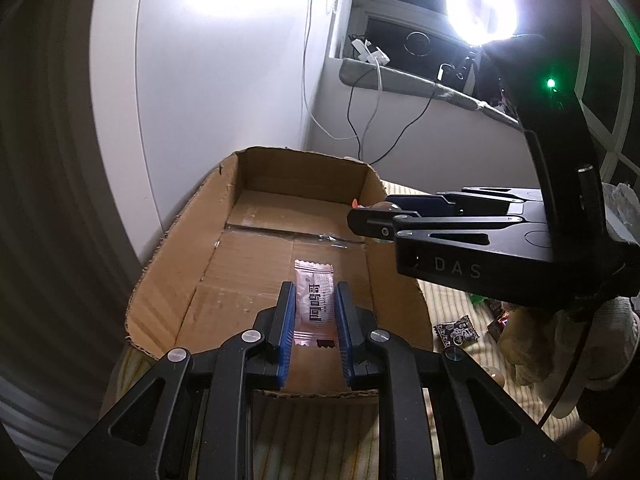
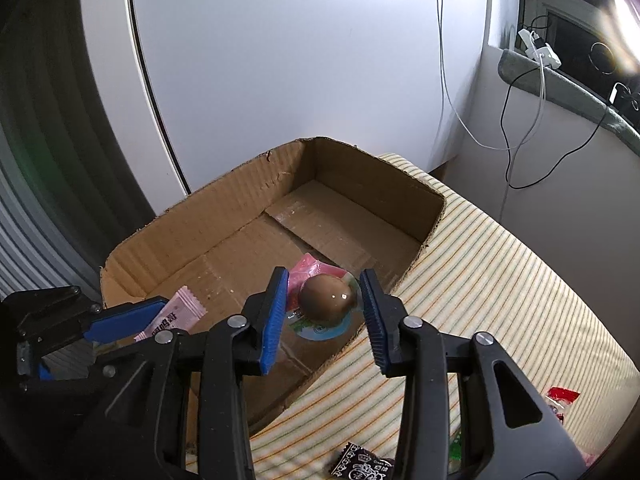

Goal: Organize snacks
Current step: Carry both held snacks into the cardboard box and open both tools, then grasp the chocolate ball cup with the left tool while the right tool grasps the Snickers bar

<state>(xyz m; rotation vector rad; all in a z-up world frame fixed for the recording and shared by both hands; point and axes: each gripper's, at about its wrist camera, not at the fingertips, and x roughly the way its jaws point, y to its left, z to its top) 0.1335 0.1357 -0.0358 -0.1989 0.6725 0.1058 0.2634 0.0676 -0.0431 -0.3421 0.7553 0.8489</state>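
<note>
A brown cardboard box [image 2: 224, 236] with low walls sits on a striped cloth [image 2: 500, 272]. The box is open at the top.

The left gripper [image 1: 315, 312] hangs over the near end of the box. Its jaws are almost closed and squeeze a thin pink snack packet [image 1: 314, 300] with dark letters on it. The packet sticks out forward between the blue pads [image 1: 287, 332], above the box floor.

The right gripper [image 2: 324, 300] comes in over the right side of the box. Between its jaws is a clear little cup with a round brown snack [image 2: 327, 296] inside, and a pink and green wrapper under it. The jaws are open a bit wider than the cup. The left pad is right beside it, but a gap shows on the right side, so it is hard to tell if the pads press on it.

More snacks lie on the cloth outside the box: a black and white candy [image 1: 456, 330] and a red wrapper [image 2: 562, 396]. A bright round lamp [image 1: 480, 8] shines near the window.
</note>
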